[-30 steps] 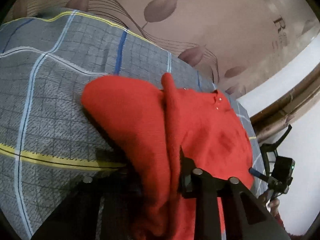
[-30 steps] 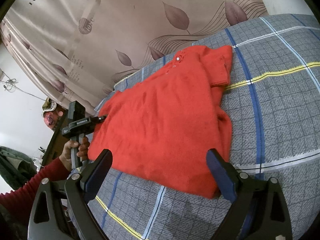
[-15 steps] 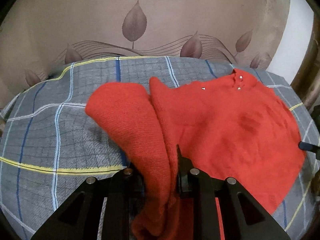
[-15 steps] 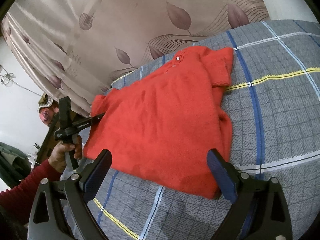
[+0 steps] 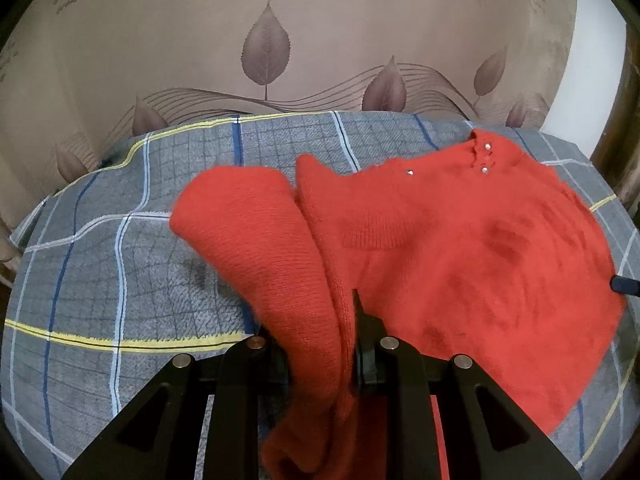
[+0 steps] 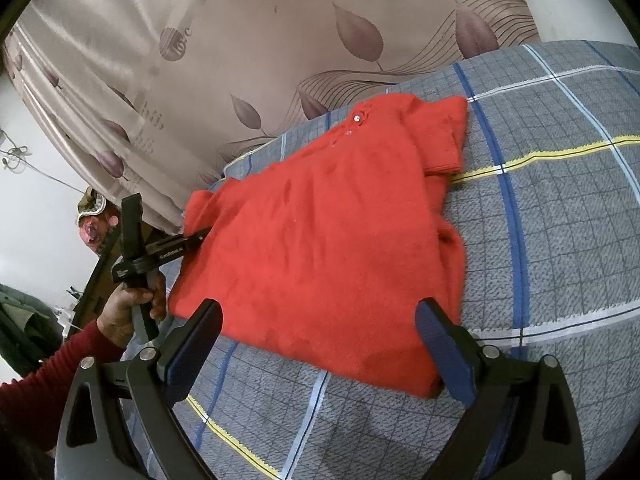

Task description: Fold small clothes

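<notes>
A small red knit sweater lies on a grey plaid blanket. Its right sleeve is folded in over the body. My left gripper is shut on the sweater's left sleeve and holds it lifted over the blanket; the sweater's body spreads to the right. In the right wrist view the left gripper is at the sweater's left edge. My right gripper is open and empty, its blue pads either side of the sweater's near hem.
A beige curtain with leaf prints hangs behind the blanket. The blanket extends to the left of the sweater. The tip of the right gripper shows at the right edge of the left wrist view.
My left gripper has swung round with the sleeve still in it, so the sweater's body now lies to its right. The right gripper has barely moved.
</notes>
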`<move>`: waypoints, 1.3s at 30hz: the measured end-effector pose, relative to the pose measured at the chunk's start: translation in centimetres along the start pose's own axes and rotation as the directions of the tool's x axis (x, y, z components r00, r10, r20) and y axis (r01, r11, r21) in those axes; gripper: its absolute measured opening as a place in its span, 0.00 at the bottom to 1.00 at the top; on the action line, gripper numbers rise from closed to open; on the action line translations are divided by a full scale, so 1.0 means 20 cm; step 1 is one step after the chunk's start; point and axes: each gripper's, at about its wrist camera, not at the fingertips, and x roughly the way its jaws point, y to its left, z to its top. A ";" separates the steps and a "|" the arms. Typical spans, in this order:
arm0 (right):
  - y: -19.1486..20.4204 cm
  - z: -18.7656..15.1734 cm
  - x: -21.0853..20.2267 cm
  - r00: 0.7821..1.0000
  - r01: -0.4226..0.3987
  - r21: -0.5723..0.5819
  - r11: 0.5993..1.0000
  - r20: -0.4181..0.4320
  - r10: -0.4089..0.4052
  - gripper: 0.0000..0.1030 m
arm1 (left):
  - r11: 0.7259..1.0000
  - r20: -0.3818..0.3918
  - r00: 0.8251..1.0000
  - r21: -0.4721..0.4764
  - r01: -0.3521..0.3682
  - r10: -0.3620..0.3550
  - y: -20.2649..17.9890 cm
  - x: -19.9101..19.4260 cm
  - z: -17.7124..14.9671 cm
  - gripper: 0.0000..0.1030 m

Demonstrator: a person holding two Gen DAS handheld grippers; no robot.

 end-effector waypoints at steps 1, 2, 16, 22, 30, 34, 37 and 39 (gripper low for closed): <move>0.00 0.00 -0.01 1.000 -0.001 0.001 1.000 0.001 0.001 0.93 | 1.000 -0.001 1.000 0.002 -0.002 0.002 0.00 0.00 0.00 0.22; 0.00 0.00 -0.01 1.000 -0.003 0.003 1.000 0.001 0.003 0.93 | 1.000 -0.003 1.000 0.003 -0.002 0.002 0.00 0.00 0.00 0.22; -0.05 -0.02 -0.07 0.999 -0.042 0.040 0.998 0.031 0.041 0.95 | 0.999 -0.032 0.999 0.036 -0.035 0.036 -0.02 0.01 0.03 0.22; -0.05 -0.02 -0.08 0.998 -0.046 0.042 0.998 0.037 0.044 0.95 | 0.996 -0.044 0.997 0.062 -0.059 0.062 -0.05 0.01 0.04 0.22; -0.05 -0.03 -0.10 0.998 -0.052 0.046 0.998 0.048 0.050 0.96 | 0.993 -0.060 0.994 0.078 -0.088 0.093 -0.07 0.01 0.05 0.22; -0.04 -0.03 -0.10 0.998 -0.042 0.035 0.999 0.047 0.040 0.96 | 0.993 -0.073 0.992 0.078 -0.092 0.098 -0.08 0.01 0.06 0.22; -0.02 -0.03 -0.10 0.998 -0.034 0.020 0.999 0.048 0.033 0.97 | 0.995 -0.092 0.992 0.057 -0.083 0.088 -0.07 0.01 0.08 0.22; -0.01 -0.03 -0.09 0.998 -0.035 0.015 0.999 0.050 0.034 0.97 | 0.996 -0.103 0.991 0.041 -0.077 0.081 -0.07 0.01 0.08 0.21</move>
